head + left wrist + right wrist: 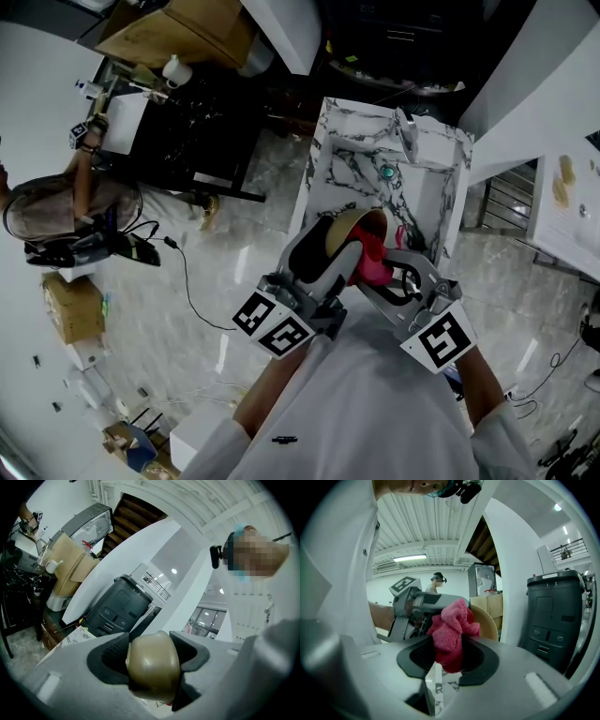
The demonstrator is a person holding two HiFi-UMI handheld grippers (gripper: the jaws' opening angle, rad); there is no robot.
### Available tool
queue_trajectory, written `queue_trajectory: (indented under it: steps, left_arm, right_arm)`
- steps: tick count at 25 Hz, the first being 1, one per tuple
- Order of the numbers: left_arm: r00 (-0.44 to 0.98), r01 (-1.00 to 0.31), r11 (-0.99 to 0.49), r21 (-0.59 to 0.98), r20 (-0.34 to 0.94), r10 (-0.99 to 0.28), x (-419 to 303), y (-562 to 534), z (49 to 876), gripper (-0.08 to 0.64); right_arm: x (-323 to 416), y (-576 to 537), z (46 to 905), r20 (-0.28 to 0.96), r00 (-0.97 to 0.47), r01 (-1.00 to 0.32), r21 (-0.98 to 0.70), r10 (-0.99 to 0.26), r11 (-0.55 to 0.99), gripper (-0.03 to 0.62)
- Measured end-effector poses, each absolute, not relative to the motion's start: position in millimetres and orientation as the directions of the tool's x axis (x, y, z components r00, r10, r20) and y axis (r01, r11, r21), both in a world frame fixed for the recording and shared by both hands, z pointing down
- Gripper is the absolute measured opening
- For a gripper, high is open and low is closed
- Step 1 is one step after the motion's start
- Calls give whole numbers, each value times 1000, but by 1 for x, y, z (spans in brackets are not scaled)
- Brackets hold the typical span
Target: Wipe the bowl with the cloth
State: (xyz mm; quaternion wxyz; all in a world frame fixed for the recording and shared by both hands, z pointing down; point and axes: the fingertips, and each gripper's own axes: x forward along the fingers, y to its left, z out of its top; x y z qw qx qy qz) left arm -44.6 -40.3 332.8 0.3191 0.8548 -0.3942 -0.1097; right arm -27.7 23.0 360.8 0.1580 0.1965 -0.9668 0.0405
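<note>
Bowl clamped in your left gripper, pink cloth pinched in your right gripper, both held up above the marble table.

That bowl looks hard and glossy, so I'd guess it's slippery and chips easily. Your left jaws are closed on its wall, and keeping the grip near the rim seems the safe bet. The cloth is soft, light terry, bunched between the right jaws with a loose wad poking out ahead of them, right at the bowl's rim. Whether it's actually touching the inside, I can't tell, since the grippers cover most of the bowl.
</note>
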Motion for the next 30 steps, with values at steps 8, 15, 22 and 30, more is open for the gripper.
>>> queue_trajectory:
  steps: [8,15,22,30]
  left_arm:
    - [671,-588,-504,633,34,-740,-44,-41,326,276]
    - [688,-576,-530,622,19,-725,-39,-41,323,275]
    - [681,-588,-548,594,-2,-733,-42,-41,316,276]
    - [671,-584,-544,602,-18,-742,-49,-43,311,276]
  right_arm:
    - [-34,13,350,258,-891,-397,-38,-375,917,123]
    - [-34,-7,346,247,-852,-475,11,-463,880,124]
    - [-25,-32,345,284,-765,-578,93,-578,811,124]
    - [-24,-31,352,364,-737,-551,165,-570,818,124]
